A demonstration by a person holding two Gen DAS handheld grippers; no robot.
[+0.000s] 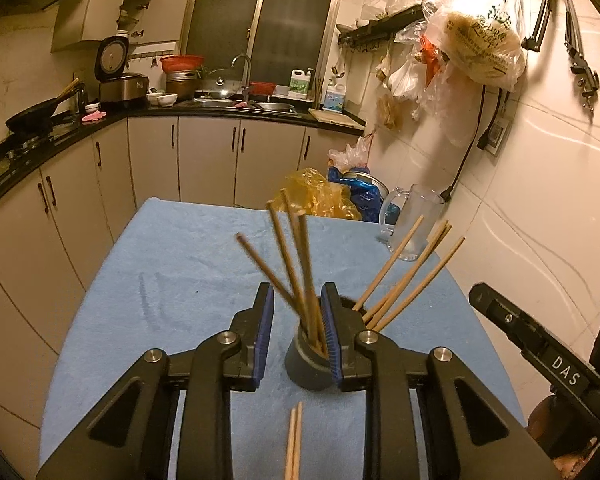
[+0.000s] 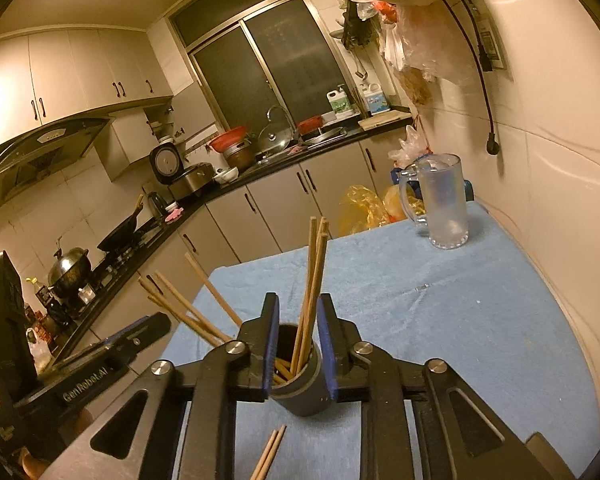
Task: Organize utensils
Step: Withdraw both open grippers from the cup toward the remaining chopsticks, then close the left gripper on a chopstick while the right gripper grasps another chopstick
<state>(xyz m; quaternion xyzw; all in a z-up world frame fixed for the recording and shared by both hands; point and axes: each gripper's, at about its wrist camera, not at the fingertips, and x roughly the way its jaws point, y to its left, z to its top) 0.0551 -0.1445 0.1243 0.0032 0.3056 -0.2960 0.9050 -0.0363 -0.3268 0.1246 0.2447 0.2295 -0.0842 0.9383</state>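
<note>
A dark grey cylindrical holder (image 1: pixel 312 364) stands on the blue cloth, with several wooden chopsticks (image 1: pixel 296 256) leaning out of it. My left gripper (image 1: pixel 298 336) is open; its right pad is at the holder's rim, its left pad stands clear. In the right wrist view the same holder (image 2: pixel 300 388) sits between the open pads of my right gripper (image 2: pixel 298 354), with chopsticks (image 2: pixel 314 276) rising between them. A loose pair of chopsticks (image 1: pixel 294 442) lies on the cloth in front of the holder; it also shows in the right wrist view (image 2: pixel 270 454).
A clear glass mug (image 2: pixel 444 200) stands at the table's far right corner, near the tiled wall. Plastic bags (image 1: pixel 320 196) sit behind the table. Kitchen counter, sink and stove run along the left and back. Bags hang from a wall rack (image 1: pixel 472 40).
</note>
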